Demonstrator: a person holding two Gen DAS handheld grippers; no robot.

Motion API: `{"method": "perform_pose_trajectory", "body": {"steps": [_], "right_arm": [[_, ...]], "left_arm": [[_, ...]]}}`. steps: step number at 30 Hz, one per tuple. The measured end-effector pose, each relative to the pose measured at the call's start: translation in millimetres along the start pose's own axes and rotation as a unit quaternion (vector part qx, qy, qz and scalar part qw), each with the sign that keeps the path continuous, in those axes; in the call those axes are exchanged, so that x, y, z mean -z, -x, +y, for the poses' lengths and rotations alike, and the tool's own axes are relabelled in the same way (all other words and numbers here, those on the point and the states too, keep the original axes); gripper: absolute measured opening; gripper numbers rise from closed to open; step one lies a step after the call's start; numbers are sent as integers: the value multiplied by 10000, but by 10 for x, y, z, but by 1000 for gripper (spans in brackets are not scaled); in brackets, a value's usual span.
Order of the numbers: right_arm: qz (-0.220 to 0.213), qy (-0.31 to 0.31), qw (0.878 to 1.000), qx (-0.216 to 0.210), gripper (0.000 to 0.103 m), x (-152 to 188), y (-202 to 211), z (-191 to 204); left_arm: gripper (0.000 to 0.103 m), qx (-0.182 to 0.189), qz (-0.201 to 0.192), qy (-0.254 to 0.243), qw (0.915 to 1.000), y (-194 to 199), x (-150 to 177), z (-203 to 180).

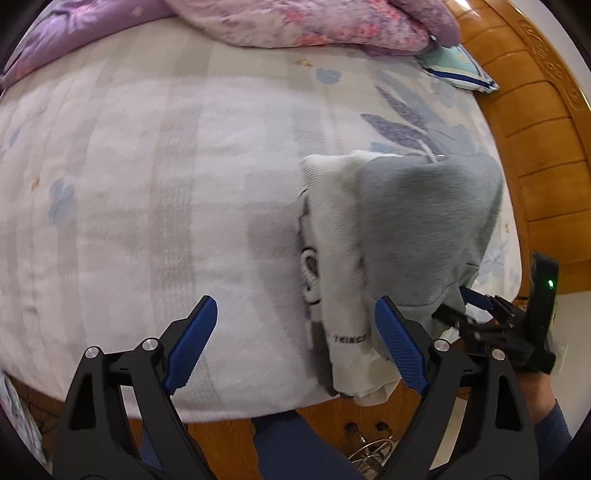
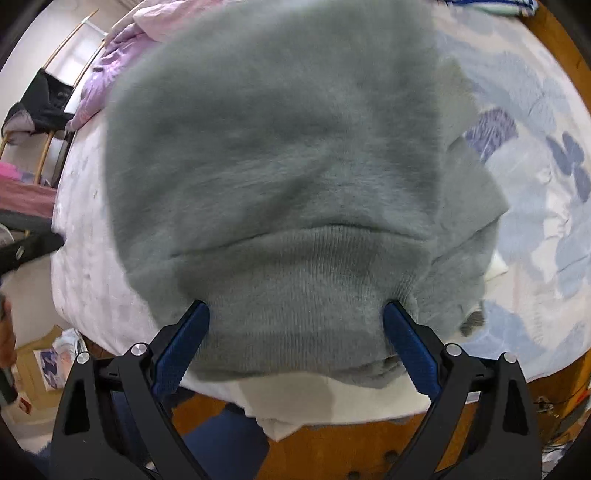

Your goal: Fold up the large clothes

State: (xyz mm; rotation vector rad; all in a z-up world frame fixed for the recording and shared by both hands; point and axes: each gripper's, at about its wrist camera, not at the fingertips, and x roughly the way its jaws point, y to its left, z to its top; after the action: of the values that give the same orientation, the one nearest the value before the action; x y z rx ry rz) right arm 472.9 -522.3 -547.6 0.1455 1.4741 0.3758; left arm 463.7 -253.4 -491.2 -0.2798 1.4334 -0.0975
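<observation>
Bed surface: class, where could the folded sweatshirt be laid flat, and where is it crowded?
Free: the broad bedsheet between the purple floral quilt and the near bed edge, left of the grey sweatshirt. Crowded: the right side, by the sweatshirt, small pillow and wooden headboard.

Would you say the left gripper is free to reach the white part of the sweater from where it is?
Probably yes. The left gripper is open and holds nothing, and the white part of the sweater lies uncovered on the bed just ahead of its right finger, with nothing between them.
</observation>
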Motion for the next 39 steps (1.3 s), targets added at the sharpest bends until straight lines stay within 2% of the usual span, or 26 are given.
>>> {"method": "perform_pose_trajectory", "body": {"steps": [3, 7, 9, 11, 17, 20, 23, 27, 33, 39], "right_arm": [[54, -12, 9999, 90, 93, -29, 10, 26], [-81, 75, 9987, 491, 93, 16, 270, 210], [-186, 40, 9983, 542, 93, 51, 415, 356], [-321, -33, 9982, 505, 93, 104, 574, 589], [-603, 35, 9938, 930, 93, 218, 893, 1426], [-714, -72, 9923, 1013, 93, 345, 951, 1834], [-930, -391, 9895, 1040, 93, 468, 1071, 2110], [-1233, -535, 9846, 1115, 93, 670, 1222, 2634], [-1464, -607, 9782, 1339, 94, 934, 1481, 3249], [-1709, -273, 9701, 1701, 95, 1209, 1773, 3737]], "left_arm": [[89, -82, -57, 108, 9999, 43, 77, 75], [90, -62, -140, 153, 9998, 136, 130, 137], [90, -20, -165, 106, 9998, 184, 143, 154], [91, -19, -259, -9, 9997, 281, 164, 169], [93, -3, -362, -467, 9983, 589, 257, 309], [93, -25, -360, -668, 9971, 744, 328, 465], [94, -78, -455, -938, 9945, 979, 424, 664], [98, -428, -739, -1327, 9875, 1341, 589, 894], [98, -296, -1179, -1497, 9812, 1933, 829, 1189], [98, -173, -1534, -1347, 9788, 2459, 1129, 1384]]}}
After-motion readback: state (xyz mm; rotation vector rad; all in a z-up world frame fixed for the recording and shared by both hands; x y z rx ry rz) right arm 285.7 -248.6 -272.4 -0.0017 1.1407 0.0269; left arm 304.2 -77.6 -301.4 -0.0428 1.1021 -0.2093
